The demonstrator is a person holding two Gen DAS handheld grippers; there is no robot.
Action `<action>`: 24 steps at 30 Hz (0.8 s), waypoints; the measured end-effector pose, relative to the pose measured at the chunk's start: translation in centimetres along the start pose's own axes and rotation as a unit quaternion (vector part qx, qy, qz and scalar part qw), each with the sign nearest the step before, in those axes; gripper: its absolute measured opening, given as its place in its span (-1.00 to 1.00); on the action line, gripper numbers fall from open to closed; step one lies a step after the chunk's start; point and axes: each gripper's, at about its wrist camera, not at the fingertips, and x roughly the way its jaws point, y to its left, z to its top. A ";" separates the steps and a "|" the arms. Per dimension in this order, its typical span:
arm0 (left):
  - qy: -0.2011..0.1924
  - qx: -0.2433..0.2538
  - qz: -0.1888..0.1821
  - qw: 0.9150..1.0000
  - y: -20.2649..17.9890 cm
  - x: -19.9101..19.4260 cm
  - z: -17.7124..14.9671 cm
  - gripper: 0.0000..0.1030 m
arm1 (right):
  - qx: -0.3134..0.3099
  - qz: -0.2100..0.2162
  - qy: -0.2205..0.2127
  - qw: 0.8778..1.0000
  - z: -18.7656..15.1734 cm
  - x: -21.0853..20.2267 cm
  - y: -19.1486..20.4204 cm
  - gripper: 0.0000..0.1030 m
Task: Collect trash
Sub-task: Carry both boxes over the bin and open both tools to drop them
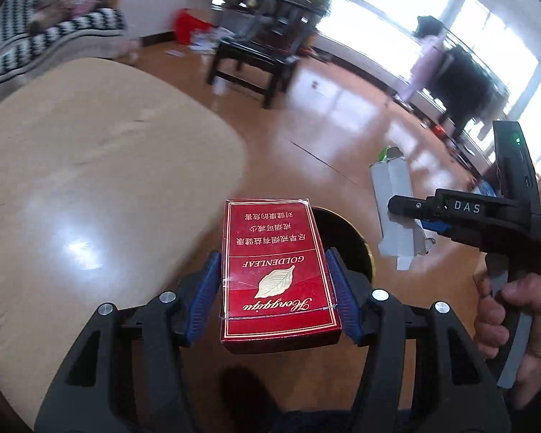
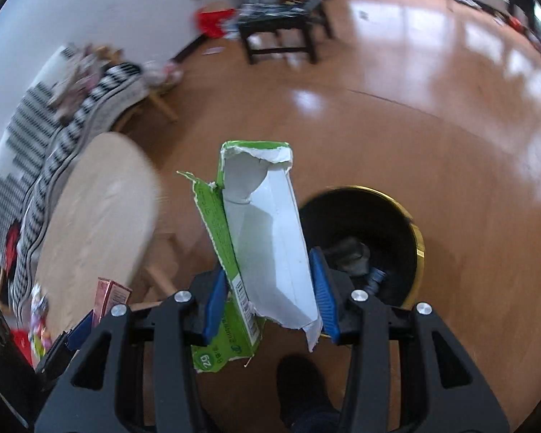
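Right wrist, trash (image 2: 357,252) inside black bin (image 2: 416,231)

Both wrist views steeply downward — shared black bin (image 1: 346,238) (image 2: 371,231) close below.
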 end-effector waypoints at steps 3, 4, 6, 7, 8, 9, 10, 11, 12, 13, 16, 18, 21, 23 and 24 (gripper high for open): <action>0.018 0.016 -0.015 1.000 -1.7 3.5 0.1 0.11 | 0.033 -0.009 0.004 0.999 0.3 0.3 -3.0 -0.15; 0.026 0.016 -0.020 0.999 -2.0 4.3 0.0 0.11 | 0.041 -0.010 0.006 0.999 0.3 0.5 -3.7 -0.15; 0.041 0.018 -0.030 0.999 -2.6 6.1 0.0 0.11 | 0.052 -0.009 0.008 0.999 0.3 0.6 -4.4 -0.15; 0.045 0.022 -0.029 0.998 -2.9 6.8 0.0 0.11 | 0.054 -0.009 0.007 0.998 0.3 0.6 -4.6 -0.15; 0.047 0.023 -0.029 0.998 -2.9 7.4 0.1 0.11 | 0.054 -0.010 0.006 0.998 0.4 0.6 -4.6 -0.15; 0.051 0.021 -0.032 0.998 -3.1 8.2 0.0 0.11 | 0.054 -0.011 0.005 0.998 0.4 0.5 -4.5 -0.15; 0.054 0.018 -0.036 0.998 -3.1 8.4 -0.1 0.11 | 0.052 -0.012 0.005 0.999 0.4 0.6 -4.4 -0.14; 0.058 0.014 -0.039 0.997 -3.2 9.0 -0.1 0.11 | 0.051 -0.013 0.004 0.999 0.5 0.6 -4.3 -0.14; 0.060 0.014 -0.041 0.997 -3.1 9.3 0.0 0.11 | 0.050 -0.014 0.004 0.999 0.5 0.6 -4.2 -0.14; 0.061 0.015 -0.042 0.997 -3.2 9.7 0.0 0.11 | 0.049 -0.015 0.005 0.999 0.5 0.7 -4.1 -0.14; 0.065 0.018 -0.047 0.997 -3.7 10.7 0.1 0.12 | 0.047 -0.016 0.004 0.999 0.5 0.7 -4.0 -0.13; 0.069 0.014 -0.054 0.996 -3.8 11.2 0.0 0.13 | 0.047 -0.021 0.000 0.999 0.6 0.6 -4.1 -0.06; 0.071 0.014 -0.049 0.996 -3.6 11.9 0.0 0.43 | 0.053 -0.026 -0.006 0.998 0.5 0.4 -4.4 0.32; 0.070 0.020 -0.041 0.997 -3.8 12.2 0.1 0.45 | 0.053 -0.027 -0.008 0.998 0.5 0.2 -4.5 0.33; 0.071 0.021 -0.044 0.996 -3.8 12.2 0.2 0.48 | 0.054 -0.025 -0.008 0.998 0.5 0.2 -4.6 0.33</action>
